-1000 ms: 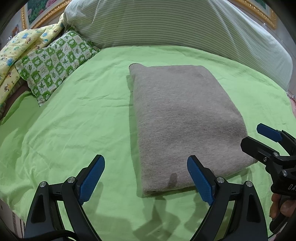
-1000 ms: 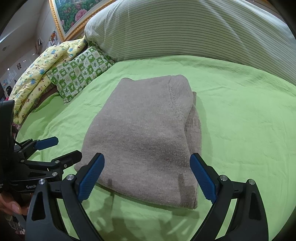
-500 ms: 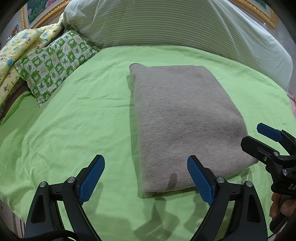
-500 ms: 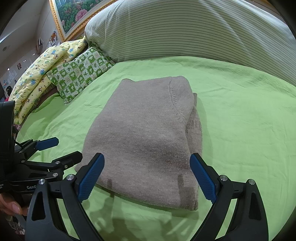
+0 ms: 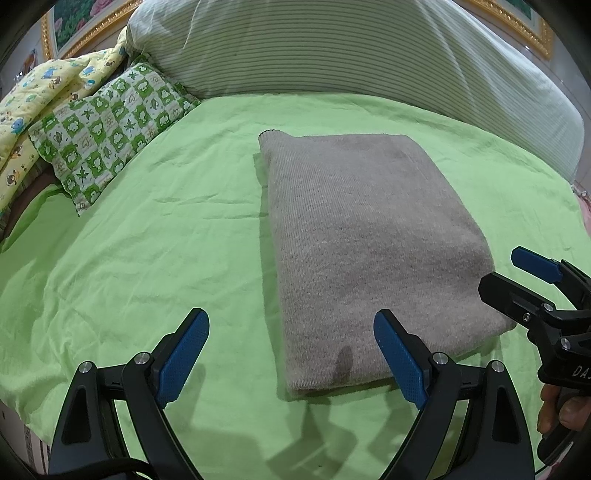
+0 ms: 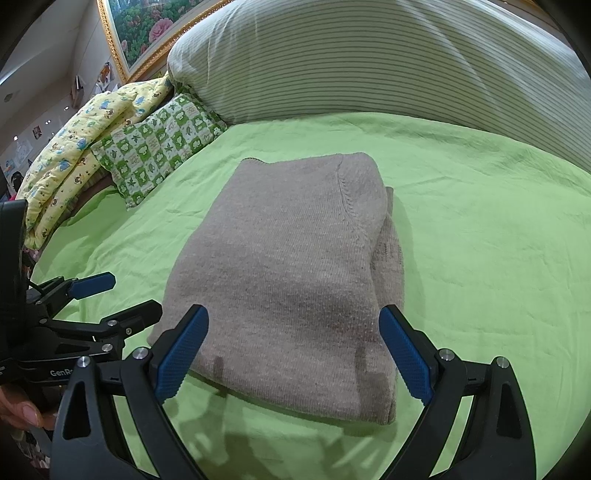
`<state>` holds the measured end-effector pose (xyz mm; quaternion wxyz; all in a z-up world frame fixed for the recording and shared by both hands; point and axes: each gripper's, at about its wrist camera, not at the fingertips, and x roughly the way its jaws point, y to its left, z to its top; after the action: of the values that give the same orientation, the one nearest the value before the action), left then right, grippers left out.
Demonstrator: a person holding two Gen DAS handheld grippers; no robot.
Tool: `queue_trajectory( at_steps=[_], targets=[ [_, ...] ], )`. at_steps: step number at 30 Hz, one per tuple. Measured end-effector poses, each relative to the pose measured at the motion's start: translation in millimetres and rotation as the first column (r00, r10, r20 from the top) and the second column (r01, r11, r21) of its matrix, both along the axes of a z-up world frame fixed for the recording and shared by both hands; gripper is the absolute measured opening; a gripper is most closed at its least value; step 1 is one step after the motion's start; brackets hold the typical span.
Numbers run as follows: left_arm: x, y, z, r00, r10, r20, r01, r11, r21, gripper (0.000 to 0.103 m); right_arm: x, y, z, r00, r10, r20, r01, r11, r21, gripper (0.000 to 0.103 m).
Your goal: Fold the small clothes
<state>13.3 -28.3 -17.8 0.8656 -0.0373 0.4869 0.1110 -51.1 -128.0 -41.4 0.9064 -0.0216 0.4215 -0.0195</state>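
A grey knitted garment [image 5: 369, 236] lies folded into a neat rectangle on the green bedsheet [image 5: 147, 240]. It also shows in the right wrist view [image 6: 288, 280], with folded layers visible at its right edge. My left gripper [image 5: 291, 354] is open and empty, just short of the garment's near left corner. My right gripper [image 6: 293, 354] is open and empty, just short of the garment's near edge. Each gripper shows at the side of the other's view, the right one [image 5: 517, 273] and the left one [image 6: 110, 299].
A large striped pillow [image 5: 351, 55] lies along the back of the bed. A green checked cushion [image 5: 107, 129] and a yellow printed quilt [image 5: 33, 96] lie at the back left. A framed flower picture [image 6: 147, 29] hangs behind. The bed's front edge is near my grippers.
Both grippers have drawn back very slightly from the folded garment. The garment has not moved.
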Motion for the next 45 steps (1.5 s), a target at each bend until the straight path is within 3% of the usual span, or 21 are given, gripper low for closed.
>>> queue_trajectory(
  at_steps=[45],
  targets=[
    [1, -9, 11, 1.000, 0.009, 0.019, -0.009, 1.000, 0.028, 0.091, -4, 0, 4, 1.000, -0.002, 0.014, 0.002, 1.000, 0.004, 0.094]
  ],
)
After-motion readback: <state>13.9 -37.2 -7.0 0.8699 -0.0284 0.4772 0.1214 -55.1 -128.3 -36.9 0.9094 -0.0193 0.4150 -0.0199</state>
